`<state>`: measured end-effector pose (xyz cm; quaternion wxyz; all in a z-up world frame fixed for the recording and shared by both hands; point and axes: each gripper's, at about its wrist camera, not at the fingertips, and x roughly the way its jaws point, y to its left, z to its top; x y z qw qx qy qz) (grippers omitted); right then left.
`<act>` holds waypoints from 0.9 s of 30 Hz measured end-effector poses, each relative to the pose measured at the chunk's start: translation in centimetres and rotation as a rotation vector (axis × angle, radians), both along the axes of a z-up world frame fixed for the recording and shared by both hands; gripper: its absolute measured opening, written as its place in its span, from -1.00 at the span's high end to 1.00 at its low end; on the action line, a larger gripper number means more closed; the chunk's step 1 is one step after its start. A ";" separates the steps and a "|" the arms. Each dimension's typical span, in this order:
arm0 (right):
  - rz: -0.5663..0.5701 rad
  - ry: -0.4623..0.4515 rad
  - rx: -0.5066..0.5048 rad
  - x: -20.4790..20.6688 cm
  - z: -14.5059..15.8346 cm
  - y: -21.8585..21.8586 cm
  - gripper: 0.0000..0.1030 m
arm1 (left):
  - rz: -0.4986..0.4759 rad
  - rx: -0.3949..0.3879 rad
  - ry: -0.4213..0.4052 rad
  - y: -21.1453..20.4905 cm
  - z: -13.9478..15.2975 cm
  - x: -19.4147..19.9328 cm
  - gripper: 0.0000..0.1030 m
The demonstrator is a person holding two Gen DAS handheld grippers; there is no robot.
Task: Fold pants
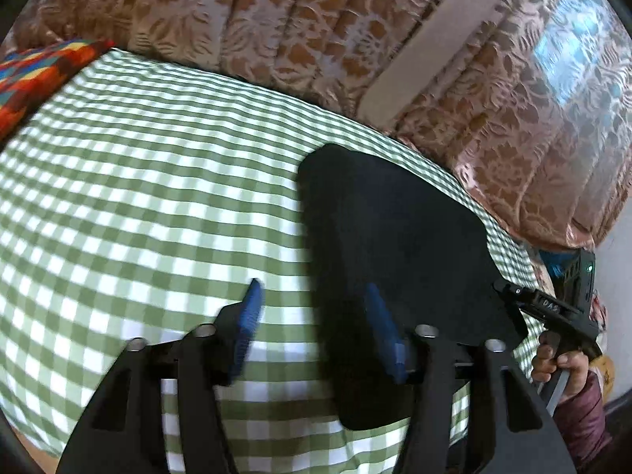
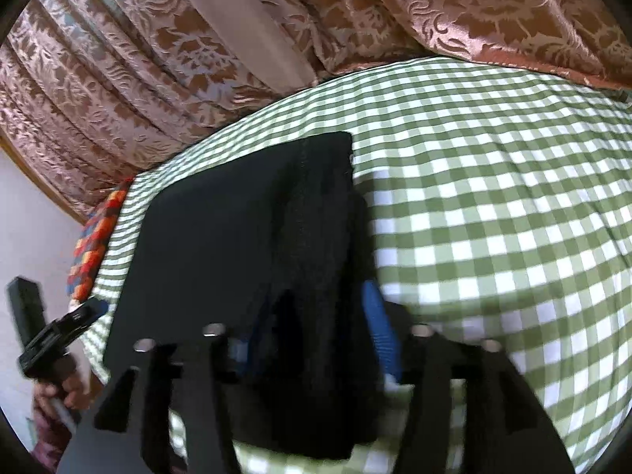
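The black pants [image 1: 391, 245] lie folded into a compact stack on the green-and-white checked cloth [image 1: 138, 197]. My left gripper [image 1: 312, 296] is open above the stack's left edge, with its right blue pad [image 1: 379, 316] over the black fabric and its left pad over the cloth. In the right wrist view the pants [image 2: 237, 237] fill the centre. My right gripper [image 2: 308, 316] is open low over the stack's near right corner; its left finger is mostly hidden by fabric. Each gripper shows in the other's view, at the right edge [image 1: 553, 308] and at the left edge [image 2: 59, 328].
Brown floral curtains [image 1: 276, 19] hang behind the checked surface. A multicoloured patterned cushion [image 1: 35, 75] lies at the far left corner and also shows in the right wrist view [image 2: 94, 237]. The cloth's front edge [image 1: 237, 446] drops off near me.
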<state>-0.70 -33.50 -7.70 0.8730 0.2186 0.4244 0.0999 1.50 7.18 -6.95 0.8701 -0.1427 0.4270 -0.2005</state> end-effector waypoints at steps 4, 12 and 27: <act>0.029 0.007 0.006 -1.9 0.4 0.4 -0.07 | -0.016 -0.033 0.024 0.0 -0.5 0.6 -0.27; 0.031 0.047 -0.031 -2.7 -1.1 1.1 0.14 | -0.017 -0.148 0.117 1.4 -1.6 4.5 -0.27; 0.032 0.072 -0.021 -2.6 -2.1 1.2 0.12 | -0.168 -0.253 0.203 -1.6 -3.7 13.0 0.34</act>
